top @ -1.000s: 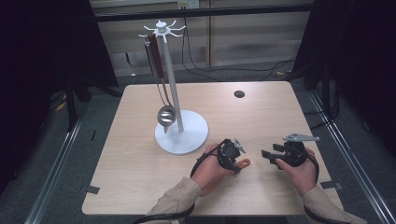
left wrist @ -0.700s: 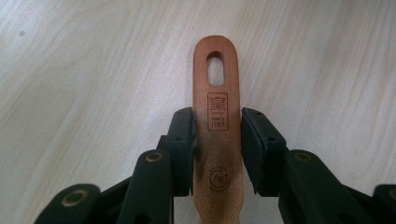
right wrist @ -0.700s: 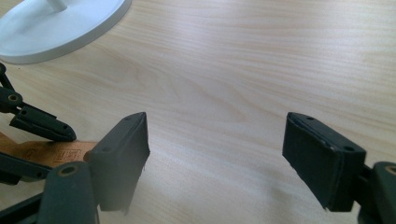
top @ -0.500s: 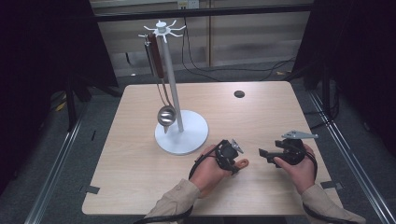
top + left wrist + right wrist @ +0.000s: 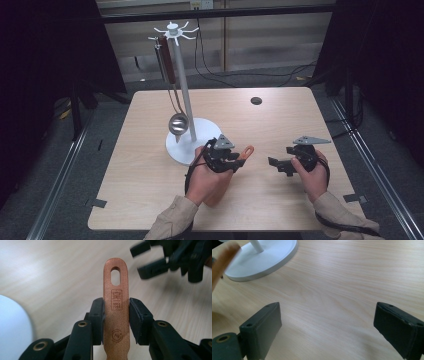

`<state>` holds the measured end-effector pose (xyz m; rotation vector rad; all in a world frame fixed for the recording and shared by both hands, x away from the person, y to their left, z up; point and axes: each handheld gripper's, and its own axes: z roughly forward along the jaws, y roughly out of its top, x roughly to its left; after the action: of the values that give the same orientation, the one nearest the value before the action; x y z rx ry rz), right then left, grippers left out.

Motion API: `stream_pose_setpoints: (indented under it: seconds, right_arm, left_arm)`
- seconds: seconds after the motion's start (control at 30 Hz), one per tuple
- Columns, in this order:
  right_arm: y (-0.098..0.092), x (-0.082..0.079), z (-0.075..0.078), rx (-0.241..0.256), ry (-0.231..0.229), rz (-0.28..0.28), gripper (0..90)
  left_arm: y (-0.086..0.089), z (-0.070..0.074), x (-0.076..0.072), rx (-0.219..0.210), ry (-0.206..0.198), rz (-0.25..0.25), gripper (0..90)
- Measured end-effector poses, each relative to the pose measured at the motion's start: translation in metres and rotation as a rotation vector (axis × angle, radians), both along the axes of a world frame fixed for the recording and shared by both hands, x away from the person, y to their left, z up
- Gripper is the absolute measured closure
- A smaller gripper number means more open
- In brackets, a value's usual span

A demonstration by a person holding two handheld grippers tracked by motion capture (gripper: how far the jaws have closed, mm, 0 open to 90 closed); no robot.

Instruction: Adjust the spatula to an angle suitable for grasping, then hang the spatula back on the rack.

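Light wood-grain surface (image 5: 150, 165), rounded corners, standing on grey floor (image 5: 65, 165) in a dark-walled room; cables trail at 12 o'clock. White utensil stand (image 5: 181, 90) sits left of centre, a steel ladle (image 5: 176, 123) hanging against its pole. Small dark disc (image 5: 256, 100) lies at 1 o'clock. Left gripper (image 5: 116, 315): fingers clamped on a wooden utensil handle (image 5: 116, 302), slotted end pointing toward 3 o'clock, near the stand's base. Right gripper (image 5: 327, 327) at 4 o'clock: fingers spread wide, holding nothing, above bare wood.

left gripper (image 5: 239, 159) with wooden handle (image 5: 116, 302) lifted slightly toward stand base (image 5: 187, 145), right gripper (image 5: 278, 165) edged nearer
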<state>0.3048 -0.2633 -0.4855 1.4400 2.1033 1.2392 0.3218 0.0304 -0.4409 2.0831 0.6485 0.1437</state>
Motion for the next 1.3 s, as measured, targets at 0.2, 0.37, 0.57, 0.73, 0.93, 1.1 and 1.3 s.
stream_pose_setpoints:
  seconds: [0.2,0.37,0.57,0.73,0.93,1.1,1.3]
  right_arm:
    - [0.010,0.006,0.000,0.003,0.002,0.027,7.3]
    - [0.016,0.009,-0.001,0.005,0.004,0.046,7.4]
    - [0.020,0.013,-0.002,0.007,0.003,0.057,7.4]
    - [0.023,0.015,-0.003,0.010,0.006,0.061,7.4]
    - [0.025,0.014,-0.003,0.004,0.007,0.071,7.5]
    - [0.021,0.013,-0.003,0.007,0.003,0.064,7.5]
    - [0.017,0.011,-0.001,0.011,-0.004,0.049,7.5]
  left_arm:
    - [0.019,0.012,-0.005,-0.119,-0.083,0.066,66.1]
    - [0.034,0.021,-0.010,-0.179,-0.139,0.132,66.1]
    - [0.048,0.031,-0.011,-0.255,-0.175,0.172,66.1]
    - [0.053,0.038,-0.011,-0.301,-0.194,0.173,66.1]
    - [0.059,0.057,-0.011,-0.374,-0.242,0.211,66.1]
    - [0.068,0.080,-0.013,-0.418,-0.315,0.262,66.1]
    - [0.079,0.095,-0.016,-0.445,-0.384,0.323,66.0]
